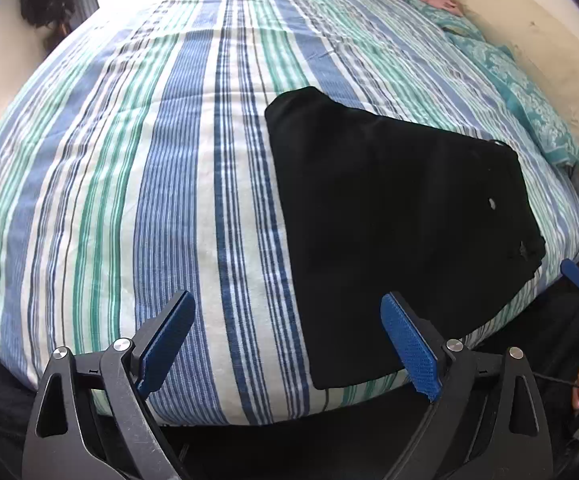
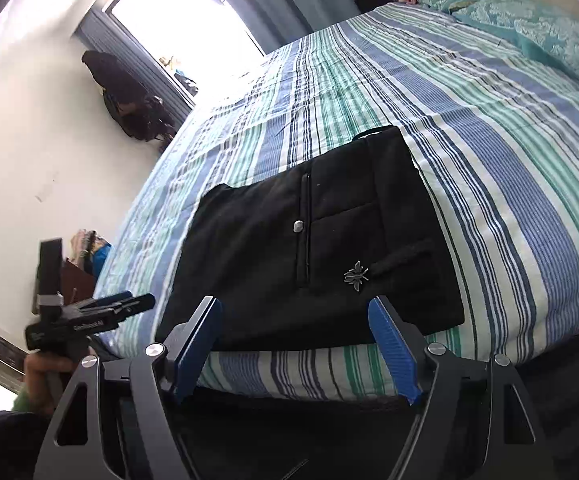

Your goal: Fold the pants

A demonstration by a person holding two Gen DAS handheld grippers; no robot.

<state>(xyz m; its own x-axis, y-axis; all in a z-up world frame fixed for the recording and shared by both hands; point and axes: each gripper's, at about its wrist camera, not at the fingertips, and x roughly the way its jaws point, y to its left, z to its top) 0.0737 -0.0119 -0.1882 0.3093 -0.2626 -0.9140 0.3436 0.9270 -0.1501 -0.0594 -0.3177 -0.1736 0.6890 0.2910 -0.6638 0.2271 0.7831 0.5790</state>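
pants (image 2: 313, 256): black, folded into a compact rectangle, lying at the near edge of the striped bed (image 1: 129, 200); metal button and insect-shaped pin face up
left gripper (image 1: 289, 344): jaws released, empty, above the bed edge just left of the bundle
right gripper (image 2: 295, 344): jaws wide, nothing held, near the bundle's near edge
progress: fold looks done or nearly done
risk: bundle sits at the mattress edge; a nudge from either claw could drag it off or spring the layers open
risk: a pad may snag on the pin
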